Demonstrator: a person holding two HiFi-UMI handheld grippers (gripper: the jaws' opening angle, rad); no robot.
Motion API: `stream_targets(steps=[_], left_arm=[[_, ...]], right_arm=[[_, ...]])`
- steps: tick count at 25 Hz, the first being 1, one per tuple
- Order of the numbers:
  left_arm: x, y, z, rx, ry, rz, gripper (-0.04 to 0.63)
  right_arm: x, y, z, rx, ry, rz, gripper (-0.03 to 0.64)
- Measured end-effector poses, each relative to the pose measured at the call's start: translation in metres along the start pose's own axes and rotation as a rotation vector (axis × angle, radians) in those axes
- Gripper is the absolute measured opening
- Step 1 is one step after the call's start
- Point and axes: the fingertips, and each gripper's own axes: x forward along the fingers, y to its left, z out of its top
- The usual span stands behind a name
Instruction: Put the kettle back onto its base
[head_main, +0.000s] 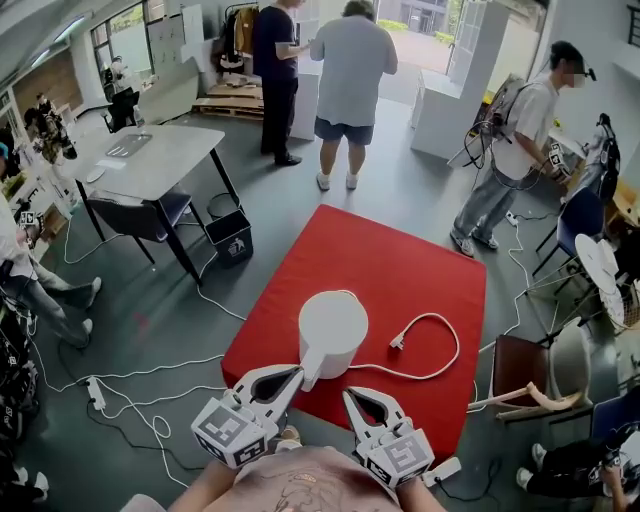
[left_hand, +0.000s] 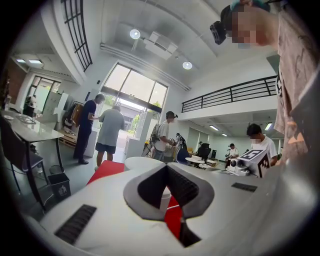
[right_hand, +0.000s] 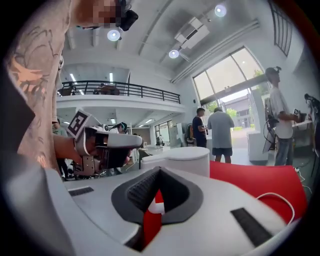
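Left claw (head_main: 299, 373), right claw (head_main: 349, 393) together, near kettle (head_main: 332, 328); plug (head_main: 397, 343) only in head view.

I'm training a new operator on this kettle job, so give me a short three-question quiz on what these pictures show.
1. True or false: the white plastic kettle stands on the red table.
2. In the head view, on which side of the kettle does the white power cord with its plug lie? A: left. B: right. C: beyond it, at the far edge.
3. Fill in: the right gripper has its jaws ____, with nothing between them.

Key: 1 true; 2 B; 3 shut.
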Motion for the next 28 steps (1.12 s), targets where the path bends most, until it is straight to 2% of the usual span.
stream_targets(steps=[8, 20, 28], left_arm=[[0.008, -0.021, -0.003, 0.002, 0.006, -0.020, -0.015], [-0.009, -0.051, -0.020, -0.006, 0.069, 0.021, -0.015], [-0.019, -0.063, -0.020, 0.015, 0.069, -0.020, -0.015]], right_arm=[[-0.019, -0.004, 0.013, -0.005, -0.002, 0.005, 0.005], [-0.046, 0.006, 0.003, 0.031, 0.032, 0.105, 0.005], [-0.056, 0.018, 0.008, 0.055, 0.012, 0.072, 0.005]])
